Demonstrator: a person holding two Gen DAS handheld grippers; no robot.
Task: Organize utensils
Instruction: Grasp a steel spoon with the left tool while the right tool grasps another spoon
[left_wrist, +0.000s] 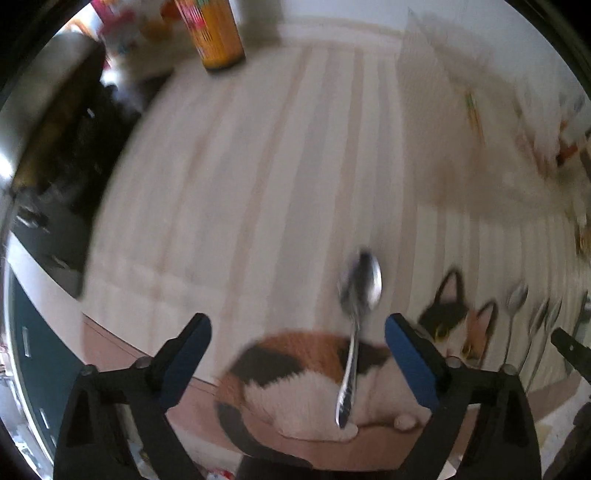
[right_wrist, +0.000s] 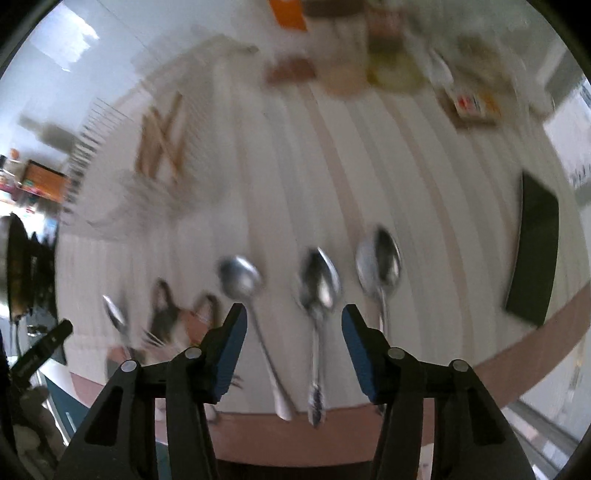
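Note:
In the left wrist view a metal spoon (left_wrist: 356, 325) lies on the striped placemat (left_wrist: 258, 184), its handle over the calico cat picture (left_wrist: 314, 376). My left gripper (left_wrist: 297, 332) is open above it, the spoon nearer its right finger. More spoons (left_wrist: 517, 299) lie to the right. In the right wrist view three spoons lie side by side: left (right_wrist: 243, 291), middle (right_wrist: 319, 295), right (right_wrist: 380, 273). My right gripper (right_wrist: 293, 325) is open and empty above the left and middle ones. A further spoon (right_wrist: 114, 314) lies far left. Both views are motion-blurred.
An orange-yellow can (left_wrist: 218, 33) stands at the mat's far left. A clear rack with wooden chopsticks (right_wrist: 162, 136) sits back left in the right view. A dark flat object (right_wrist: 535, 247) lies at the right. Boxes and packets (right_wrist: 469, 99) crowd the back edge.

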